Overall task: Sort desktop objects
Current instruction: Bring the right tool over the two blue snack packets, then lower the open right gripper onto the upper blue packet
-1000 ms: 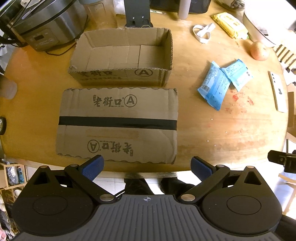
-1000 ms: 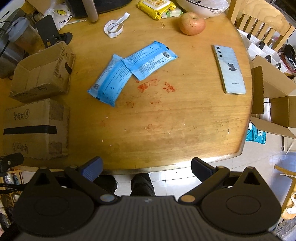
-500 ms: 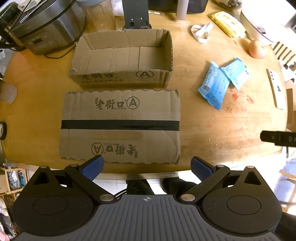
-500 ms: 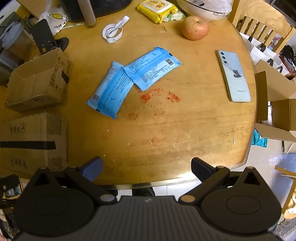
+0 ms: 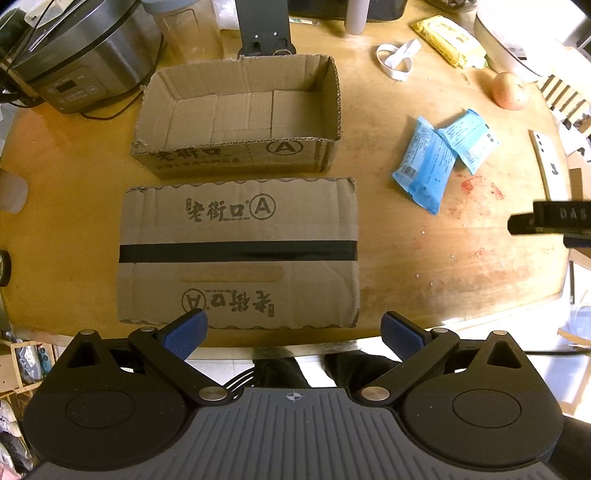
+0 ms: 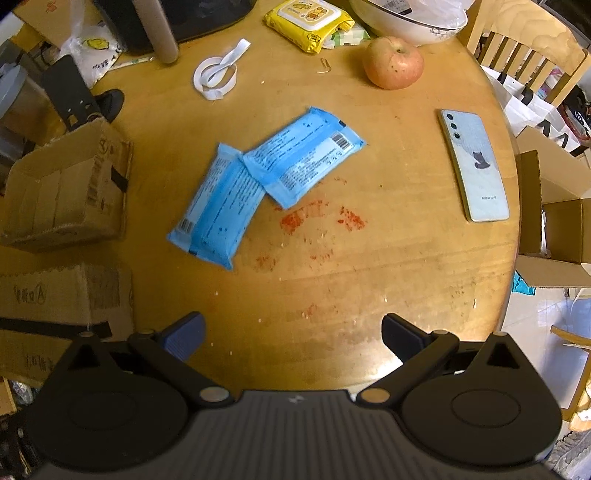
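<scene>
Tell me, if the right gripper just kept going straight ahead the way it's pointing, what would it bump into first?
Probably the bare table with its red smears. The open right gripper aims down at that patch, and the two blue packets lie beyond it, slightly left. Depth is hard to judge through the fisheye.

I am working in a home dining room: a round wooden worktop (image 6: 369, 277) with a steel rice cooker (image 5: 81, 55) at its far left, a red apple (image 6: 392, 62), a white bowl (image 6: 406, 14), and a slatted wooden chair (image 6: 524, 48) beside it.
</scene>
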`<act>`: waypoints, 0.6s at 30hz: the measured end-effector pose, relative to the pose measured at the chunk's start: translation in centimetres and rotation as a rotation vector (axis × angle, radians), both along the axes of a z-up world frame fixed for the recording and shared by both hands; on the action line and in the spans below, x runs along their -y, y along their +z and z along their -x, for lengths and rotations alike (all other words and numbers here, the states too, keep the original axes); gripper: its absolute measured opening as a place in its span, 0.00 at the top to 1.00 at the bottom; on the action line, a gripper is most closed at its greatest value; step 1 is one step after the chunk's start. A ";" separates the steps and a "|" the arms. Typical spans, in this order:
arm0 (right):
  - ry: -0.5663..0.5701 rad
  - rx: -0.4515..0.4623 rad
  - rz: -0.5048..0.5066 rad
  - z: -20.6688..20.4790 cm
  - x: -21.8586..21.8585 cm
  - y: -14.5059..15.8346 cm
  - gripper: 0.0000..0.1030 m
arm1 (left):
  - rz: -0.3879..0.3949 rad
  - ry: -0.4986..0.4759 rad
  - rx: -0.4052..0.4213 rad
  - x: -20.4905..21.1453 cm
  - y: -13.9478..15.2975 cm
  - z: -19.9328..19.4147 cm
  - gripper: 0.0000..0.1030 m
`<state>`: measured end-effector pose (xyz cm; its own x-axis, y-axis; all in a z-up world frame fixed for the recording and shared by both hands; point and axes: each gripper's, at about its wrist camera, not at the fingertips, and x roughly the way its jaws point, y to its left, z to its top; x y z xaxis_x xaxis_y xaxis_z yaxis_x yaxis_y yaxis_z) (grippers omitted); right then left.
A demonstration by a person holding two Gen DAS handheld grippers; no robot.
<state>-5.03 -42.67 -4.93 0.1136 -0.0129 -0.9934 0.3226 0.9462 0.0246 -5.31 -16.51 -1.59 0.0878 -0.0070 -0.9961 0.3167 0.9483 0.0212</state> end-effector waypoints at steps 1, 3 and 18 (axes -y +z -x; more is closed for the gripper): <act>-0.003 0.001 0.000 -0.3 0.1 -0.1 0.00 | -0.001 0.000 -0.001 0.0 0.0 0.0 0.00; -0.008 0.004 0.001 -0.9 0.2 -0.1 0.00 | -0.004 -0.002 -0.004 0.0 -0.1 -0.1 0.00; -0.016 0.007 0.025 -4.6 1.1 -1.2 0.00 | -0.013 0.000 -0.014 -0.4 -0.2 -0.8 0.00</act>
